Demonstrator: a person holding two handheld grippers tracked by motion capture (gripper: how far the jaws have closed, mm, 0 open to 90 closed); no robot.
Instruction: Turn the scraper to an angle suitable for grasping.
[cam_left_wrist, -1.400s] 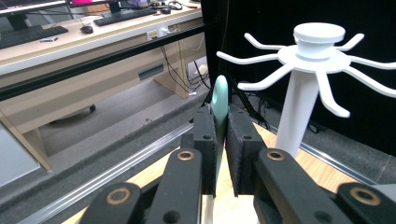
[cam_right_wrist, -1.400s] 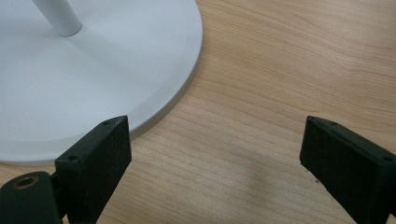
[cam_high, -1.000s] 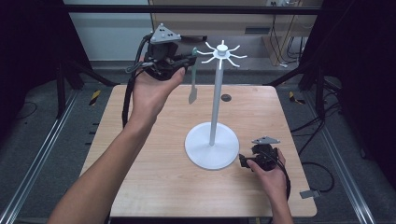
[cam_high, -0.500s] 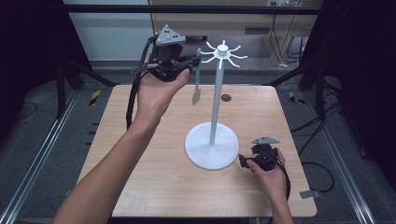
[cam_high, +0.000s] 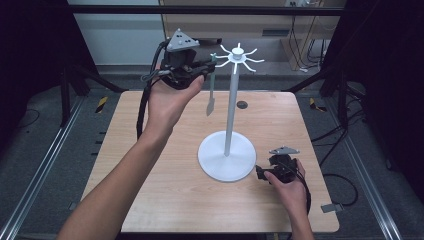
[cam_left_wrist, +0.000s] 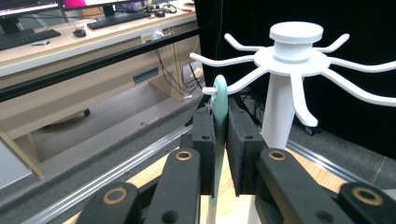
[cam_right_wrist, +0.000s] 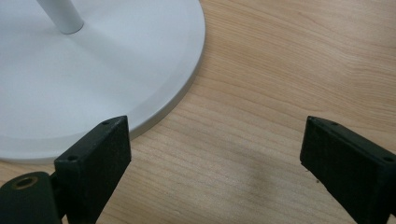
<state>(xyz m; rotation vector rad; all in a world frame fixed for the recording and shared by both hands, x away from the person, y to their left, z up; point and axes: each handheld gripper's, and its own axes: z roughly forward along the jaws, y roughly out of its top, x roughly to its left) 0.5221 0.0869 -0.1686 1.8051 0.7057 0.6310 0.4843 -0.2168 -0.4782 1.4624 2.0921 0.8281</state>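
Wood surface carries a white stand: round base, tall pole, ring of curved hooks on top. My left tongs are raised near the hook ring, clamped tight on a pale green utensil by its upper handle; it hangs straight down off the surface, beside the pole. In the left gripper view the handle tip sits just by one hook end; can't tell if it touches or is threaded on. My right tongs rest on the surface just beside the base, spread wide, holding nothing.

Likely risks: handle hole misses the hook end, so the utensil drops on release; pushing the hook sideways could tip the stand, since the right tongs aren't bracing the base.
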